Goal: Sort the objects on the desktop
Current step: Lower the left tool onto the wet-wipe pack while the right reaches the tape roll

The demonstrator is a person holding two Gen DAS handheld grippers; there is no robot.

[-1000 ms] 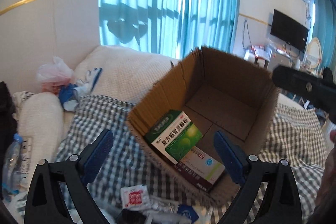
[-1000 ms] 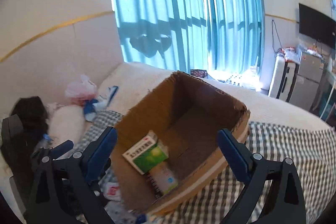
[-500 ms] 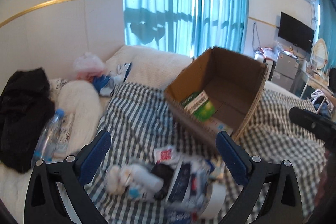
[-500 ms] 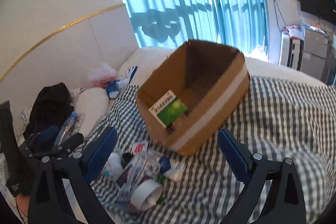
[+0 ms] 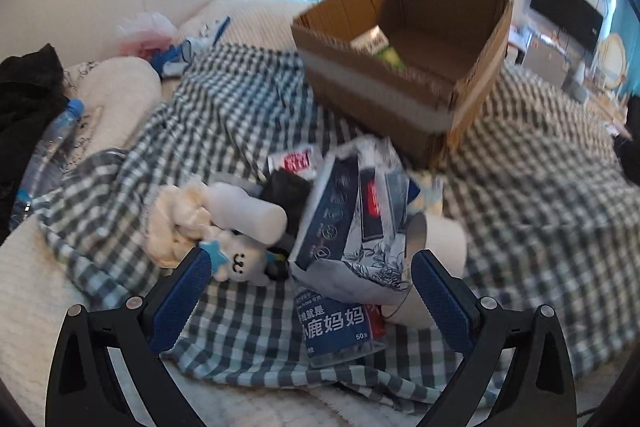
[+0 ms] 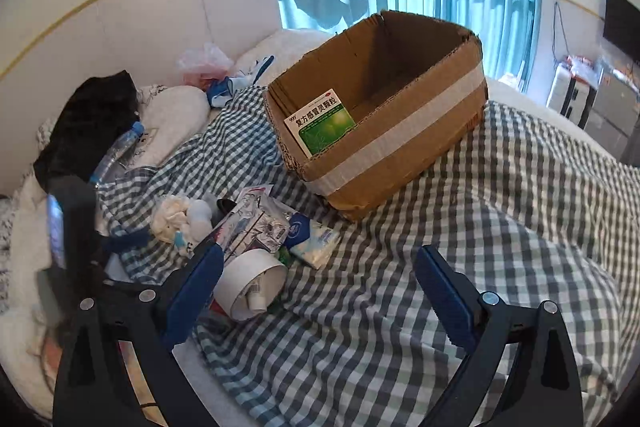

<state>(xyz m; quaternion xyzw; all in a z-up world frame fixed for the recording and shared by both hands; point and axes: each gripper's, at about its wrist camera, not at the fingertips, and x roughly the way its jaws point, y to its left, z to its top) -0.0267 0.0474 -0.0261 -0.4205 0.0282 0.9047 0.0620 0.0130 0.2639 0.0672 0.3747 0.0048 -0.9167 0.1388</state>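
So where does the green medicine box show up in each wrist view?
Left wrist: the green medicine box is upper centre, mostly hidden behind the near wall of the cardboard box.
Right wrist: the green medicine box is centre-left, leaning in the near corner, label readable.
Shared landmark: the pale tape band around the cardboard box.

On the bed, the open brown cardboard box [image 6: 384, 115] sits behind the heap of packets [image 5: 352, 223] — green-and-white medicine carton [image 6: 322, 127] leaning inside it, clear plastic water bottle [image 5: 44, 155] lying far left.
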